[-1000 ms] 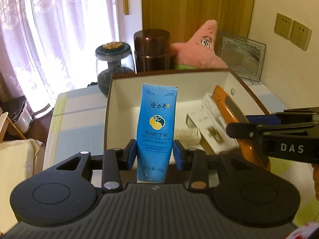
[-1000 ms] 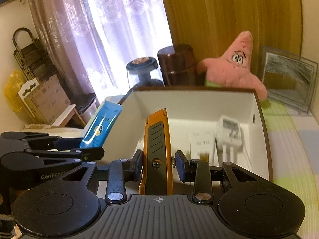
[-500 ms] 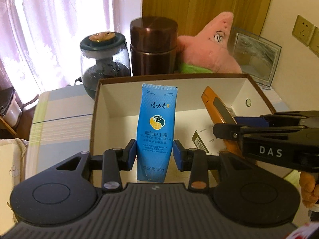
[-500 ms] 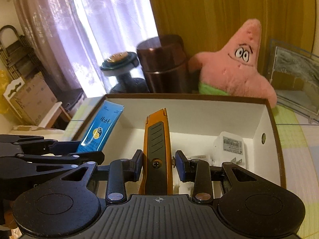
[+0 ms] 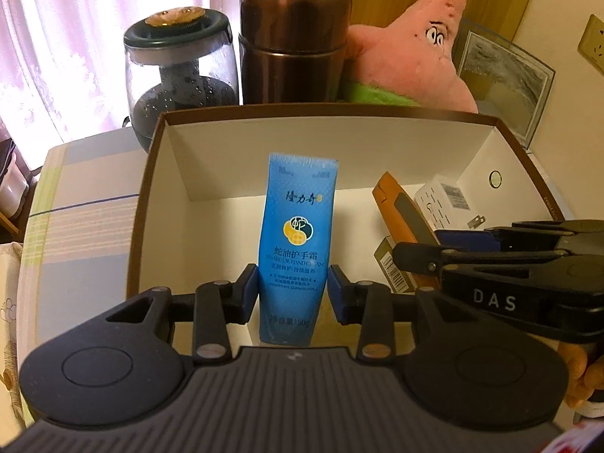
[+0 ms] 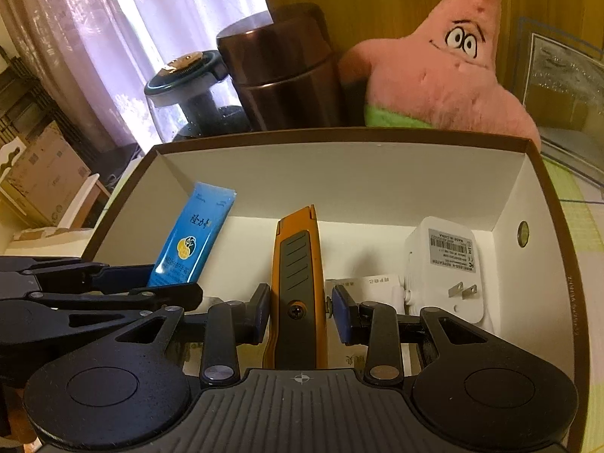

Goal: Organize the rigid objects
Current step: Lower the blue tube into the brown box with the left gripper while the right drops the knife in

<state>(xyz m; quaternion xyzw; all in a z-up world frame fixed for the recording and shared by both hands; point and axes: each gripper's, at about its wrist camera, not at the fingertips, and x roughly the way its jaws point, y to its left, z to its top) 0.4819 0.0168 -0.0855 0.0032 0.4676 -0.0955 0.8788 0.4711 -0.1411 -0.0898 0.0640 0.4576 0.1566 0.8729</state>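
While hovering over the open white box point(image 5: 171, 166), left claw point(image 5: 293, 288) clamped on a blue hand-cream tube point(image 5: 296, 241), held upright above the box's left half. Right claw point(image 6: 301, 311) clamped on an orange utility knife point(image 6: 298, 264), pointing into the box's middle. Inside the box, at its right wall, 1 white plug adapter point(image 6: 445, 264) beside a small carton point(image 5: 392, 264). Behind the box: glass jar point(image 5: 181, 75), brown canister point(image 5: 294, 41), pink starfish plush point(image 6: 445, 75). Checked tabletop point(image 5: 87, 226) left of the box.
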